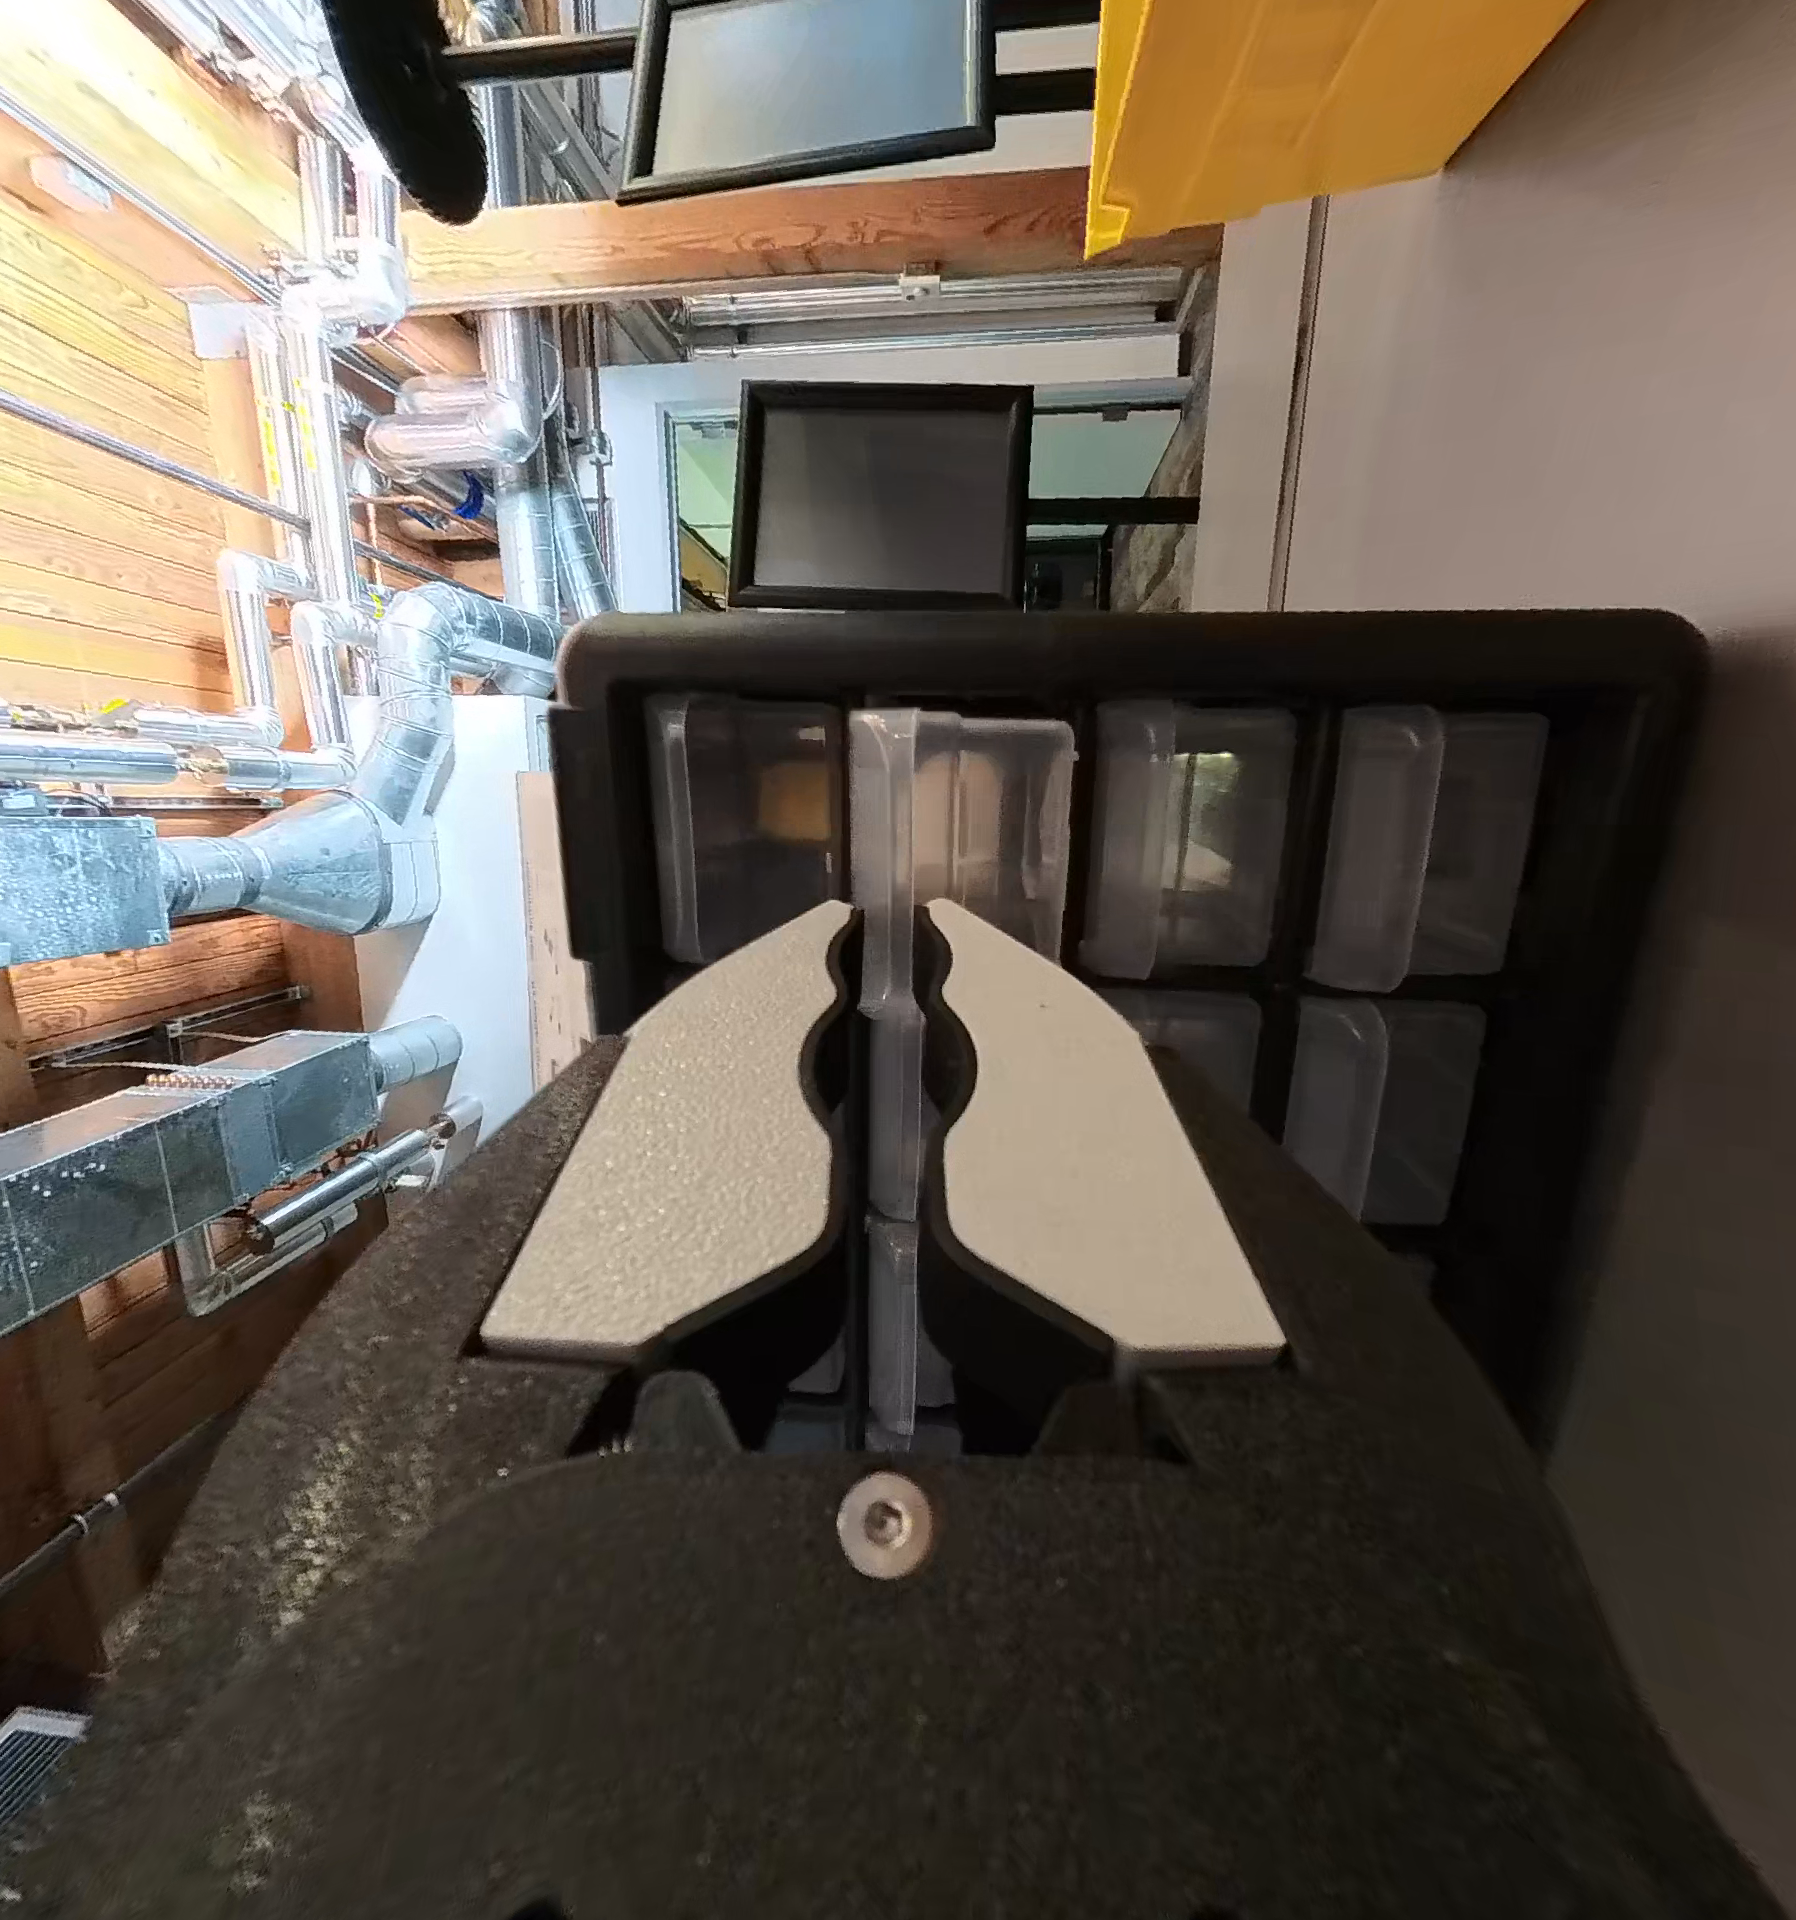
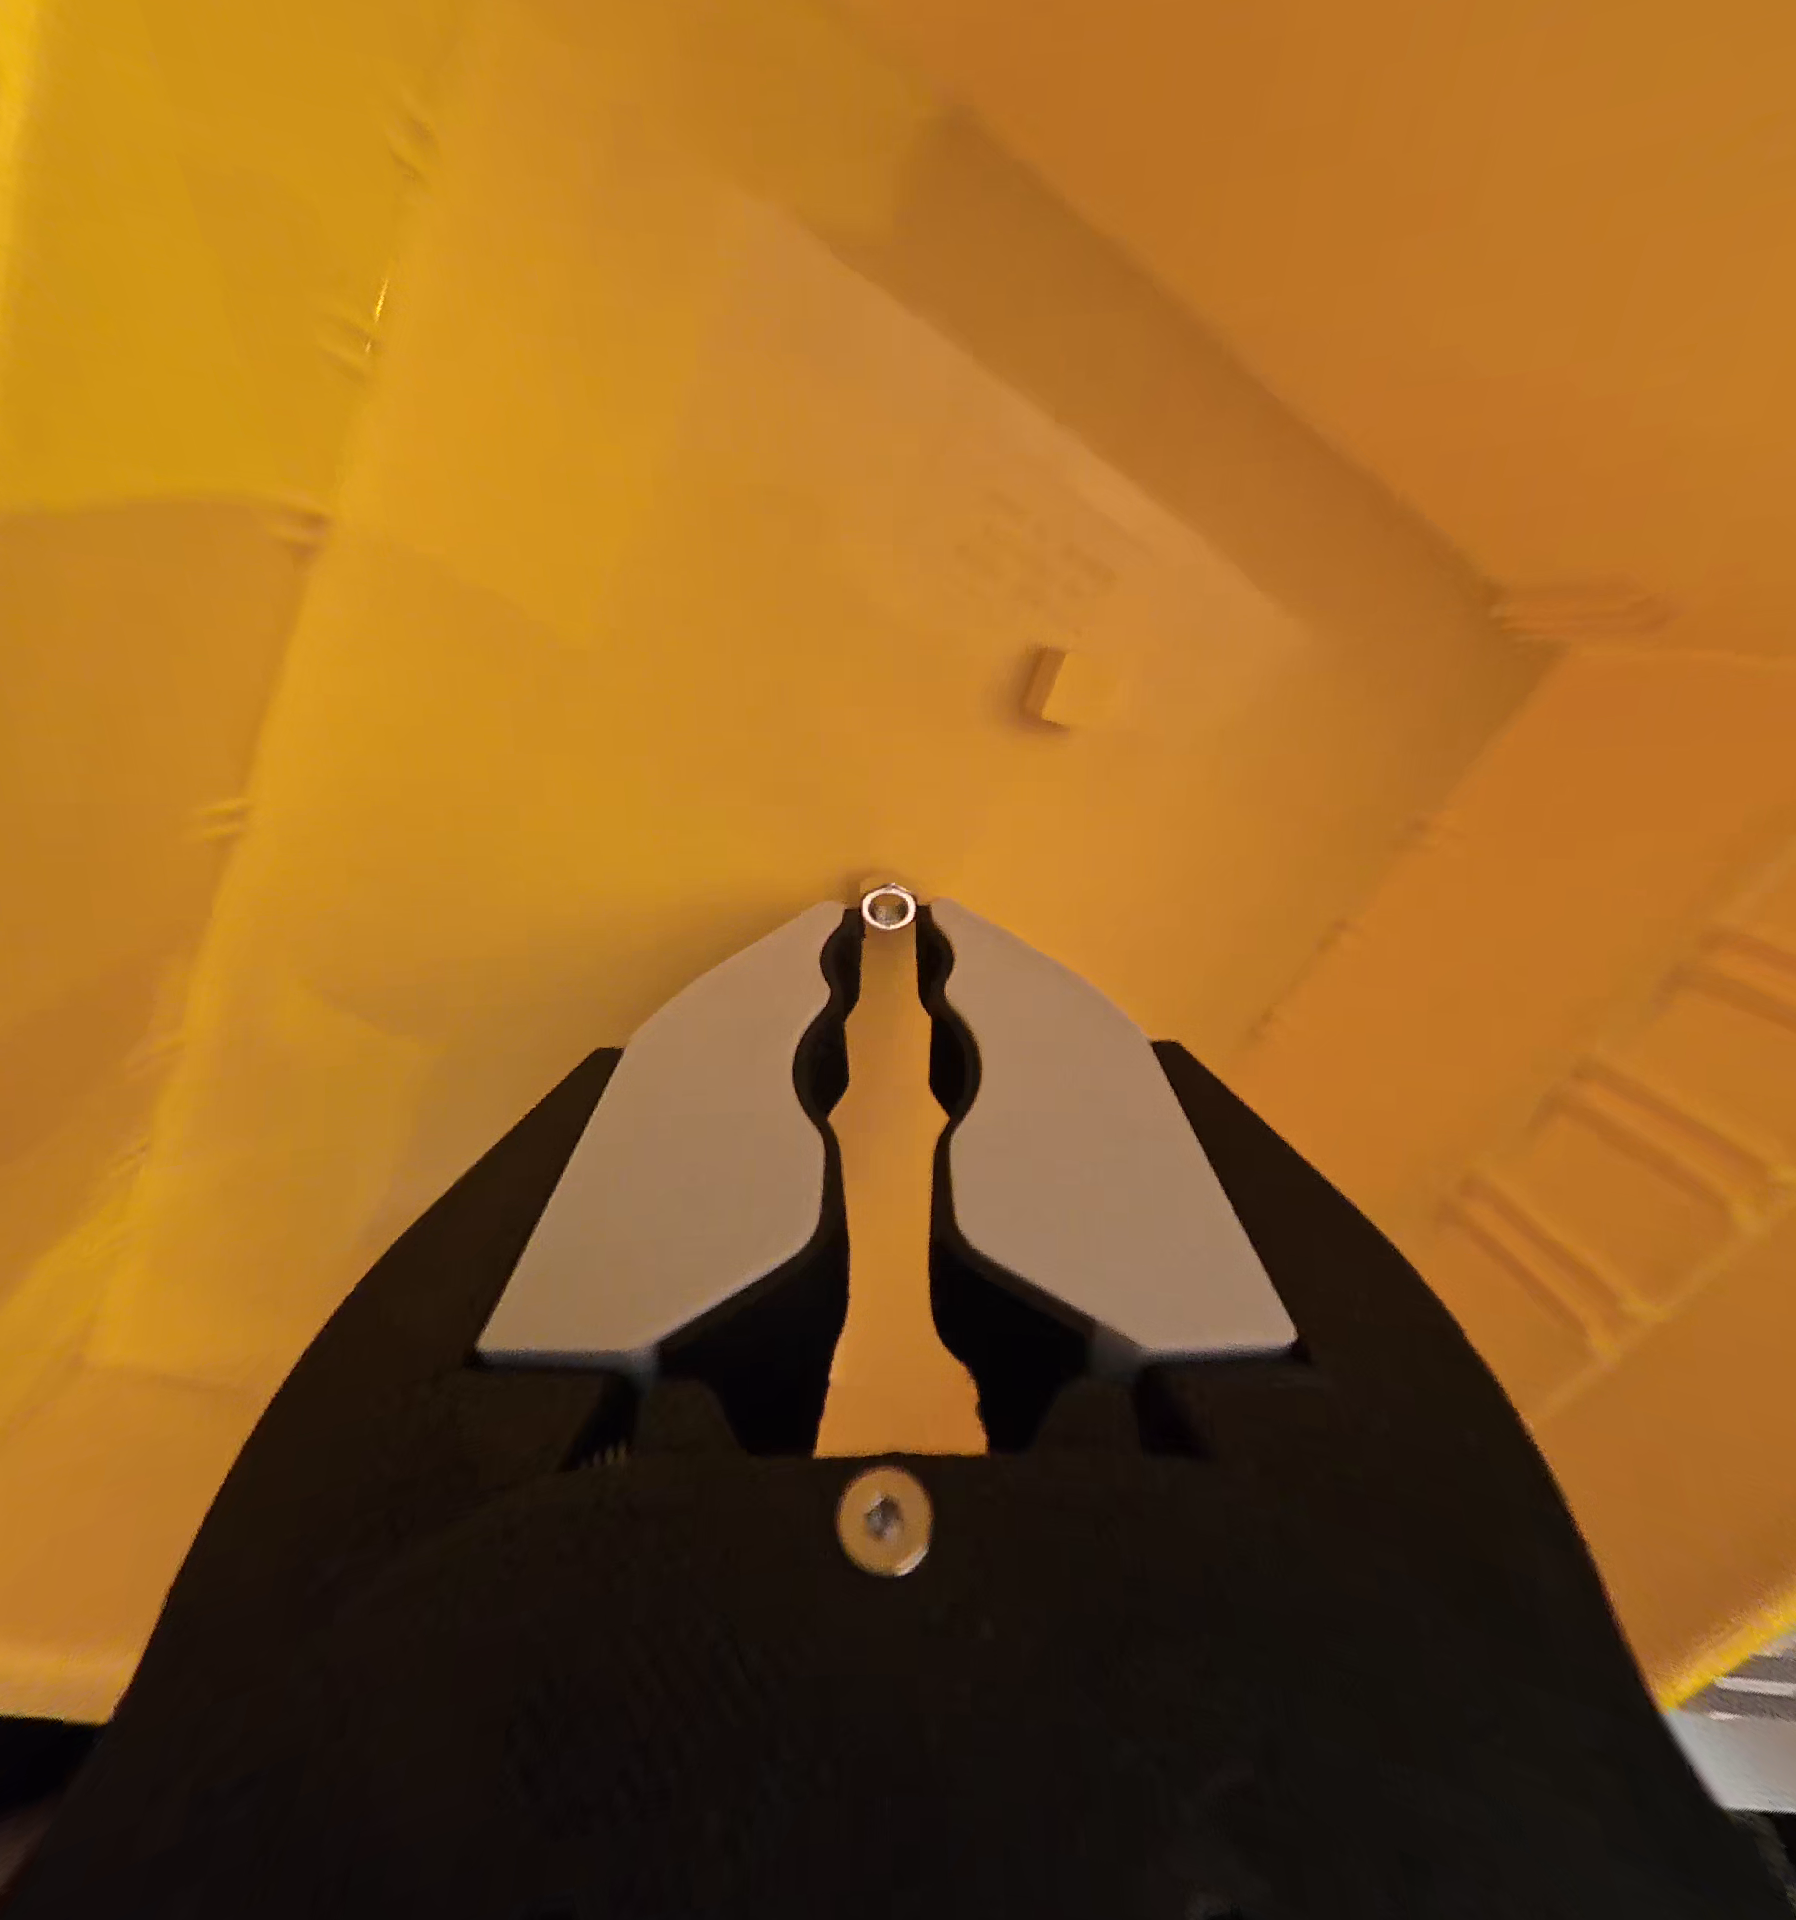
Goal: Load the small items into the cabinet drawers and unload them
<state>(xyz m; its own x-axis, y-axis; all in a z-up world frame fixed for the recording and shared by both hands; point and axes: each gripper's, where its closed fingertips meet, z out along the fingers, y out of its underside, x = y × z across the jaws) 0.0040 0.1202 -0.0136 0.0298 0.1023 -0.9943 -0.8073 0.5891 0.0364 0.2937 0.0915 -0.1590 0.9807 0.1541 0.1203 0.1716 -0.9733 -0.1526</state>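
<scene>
In the left wrist view, which is turned sideways, a black cabinet [image 1: 1133,649] holds several clear plastic drawers. My left gripper [image 1: 889,916] is shut on the clear front lip of one drawer [image 1: 961,821], which stands out a little from its slot. The neighbouring drawers [image 1: 1185,831] sit flush. In the right wrist view my right gripper [image 2: 889,920] is shut on a small silver metal nut [image 2: 888,906] at its fingertips, inside a yellow bin [image 2: 561,520]. A small yellow block [image 2: 1048,686] lies on the bin floor beyond it.
The yellow bin also shows in the left wrist view [image 1: 1289,94], beyond the cabinet. Two dark monitors [image 1: 878,499] [image 1: 811,83] stand behind the cabinet. A grey surface [image 1: 1652,520] runs along the cabinet's side. Metal ducts [image 1: 302,883] and wood panelling fill the far side. My hands' fingertips stand some 35 centimeters from each other. The small yellow block [image 2: 1048,686] sits 4 centimeters or so from the ends of my right fingers.
</scene>
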